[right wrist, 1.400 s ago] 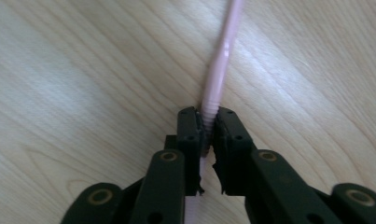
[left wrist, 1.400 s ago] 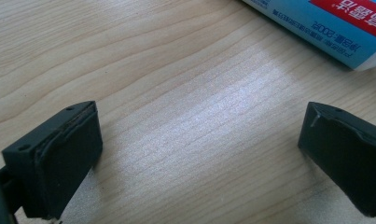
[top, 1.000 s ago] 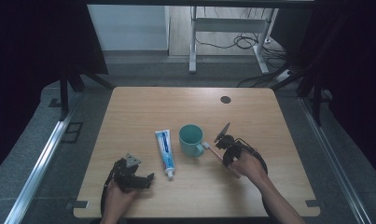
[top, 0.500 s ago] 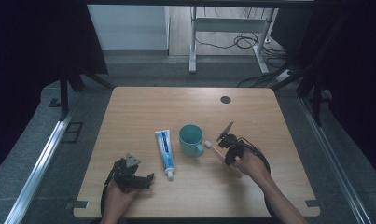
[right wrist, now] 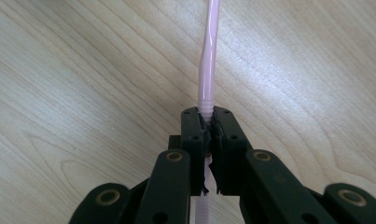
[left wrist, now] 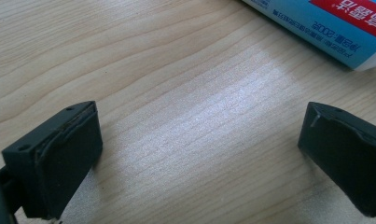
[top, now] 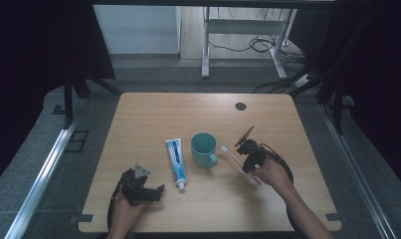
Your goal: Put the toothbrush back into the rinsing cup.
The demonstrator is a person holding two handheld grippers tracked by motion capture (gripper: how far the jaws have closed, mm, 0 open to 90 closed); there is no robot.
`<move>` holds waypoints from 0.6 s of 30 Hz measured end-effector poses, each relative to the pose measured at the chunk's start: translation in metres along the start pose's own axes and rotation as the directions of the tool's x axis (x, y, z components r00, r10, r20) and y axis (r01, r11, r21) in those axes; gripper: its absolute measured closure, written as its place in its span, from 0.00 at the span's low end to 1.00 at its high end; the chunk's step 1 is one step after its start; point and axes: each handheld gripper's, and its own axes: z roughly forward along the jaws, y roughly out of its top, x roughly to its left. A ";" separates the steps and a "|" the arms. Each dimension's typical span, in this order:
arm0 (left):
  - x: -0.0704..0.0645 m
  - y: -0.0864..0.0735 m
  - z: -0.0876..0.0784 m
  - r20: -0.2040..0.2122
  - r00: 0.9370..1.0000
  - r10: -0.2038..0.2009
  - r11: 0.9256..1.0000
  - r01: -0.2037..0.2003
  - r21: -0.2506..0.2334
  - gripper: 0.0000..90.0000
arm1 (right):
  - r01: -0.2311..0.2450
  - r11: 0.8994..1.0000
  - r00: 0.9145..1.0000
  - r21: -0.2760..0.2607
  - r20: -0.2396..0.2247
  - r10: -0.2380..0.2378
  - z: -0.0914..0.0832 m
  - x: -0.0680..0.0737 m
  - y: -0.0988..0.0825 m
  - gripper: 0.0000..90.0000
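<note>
A pink toothbrush (top: 232, 158) lies slanted just right of a teal mug (top: 203, 148), its white head toward the mug. My right gripper (top: 245, 165) is shut on the handle. In the right gripper view the jaws pinch the pink toothbrush (right wrist: 209, 60) low over the wood, at my right gripper's (right wrist: 207, 114) tips. A blue and white toothpaste tube (top: 176, 158) lies left of the mug, cap toward me. My left gripper (top: 157, 191) rests at the front left, open and empty. In the left gripper view my left gripper (left wrist: 199, 154) frames bare wood, with the toothpaste tube (left wrist: 325, 28) beyond.
The wooden table (top: 153, 114) has a dark round grommet (top: 241, 106) at its back right. Beyond the far edge are a metal stand (top: 206, 45) and cables (top: 255, 45) on the floor. Dark curtains hang on both sides.
My right gripper, with the toothbrush in it, has shifted slightly to the right, away from the mug. The left gripper has stayed put.
</note>
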 end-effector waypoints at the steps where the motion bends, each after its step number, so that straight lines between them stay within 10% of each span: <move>1: 0.000 0.000 0.000 0.000 1.000 0.000 1.000 0.000 0.000 0.00 | -0.001 1.000 1.000 -0.003 0.000 0.001 -0.002 0.000 0.000 0.93; 18: 0.000 0.000 0.000 -0.001 1.000 0.001 1.000 -0.001 0.000 0.00 | 0.012 0.996 1.000 -0.090 -0.005 -0.012 -0.031 -0.006 -0.003 0.93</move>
